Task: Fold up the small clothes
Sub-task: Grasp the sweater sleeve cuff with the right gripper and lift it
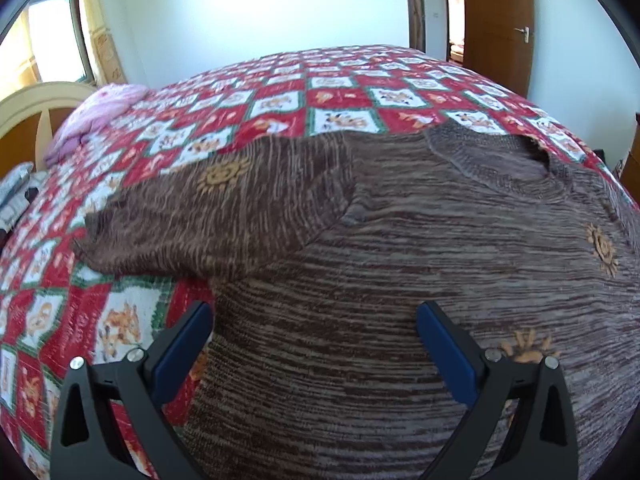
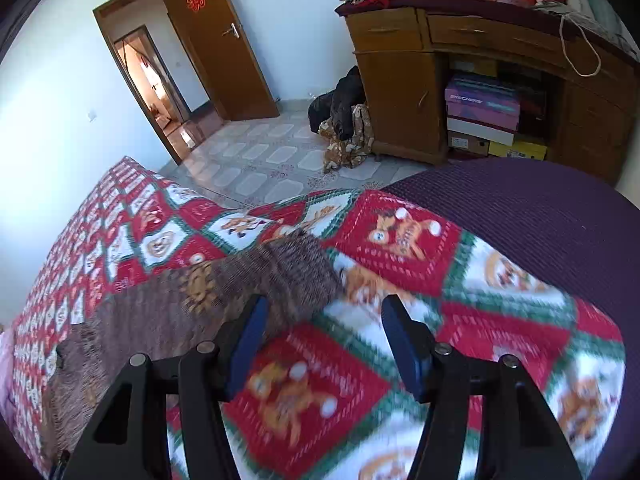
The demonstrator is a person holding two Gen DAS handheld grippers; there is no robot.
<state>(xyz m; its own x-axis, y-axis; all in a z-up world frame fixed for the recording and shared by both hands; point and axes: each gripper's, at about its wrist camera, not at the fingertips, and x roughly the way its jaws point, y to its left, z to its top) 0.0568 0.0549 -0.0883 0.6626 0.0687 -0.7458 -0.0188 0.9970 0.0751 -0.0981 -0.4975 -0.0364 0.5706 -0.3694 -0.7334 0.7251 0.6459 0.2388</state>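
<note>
Lying under the spread left claw (image 1: 314,334), brown sweater (image 1: 400,320) on quilt (image 1: 120,320)

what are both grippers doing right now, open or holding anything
Left gripper: open, empty, over the brown sweater.
Right gripper: open, empty, over the quilt beside the sweater's sleeve.

A brown sweater (image 1: 400,280) streaked with pale horizontal lines and dotted with orange suns is seen on a bedspread (image 1: 280,96) checked in red and white squares edged green. Beside the sweater, a plain purple garment (image 2: 540,216) is seen.
</note>
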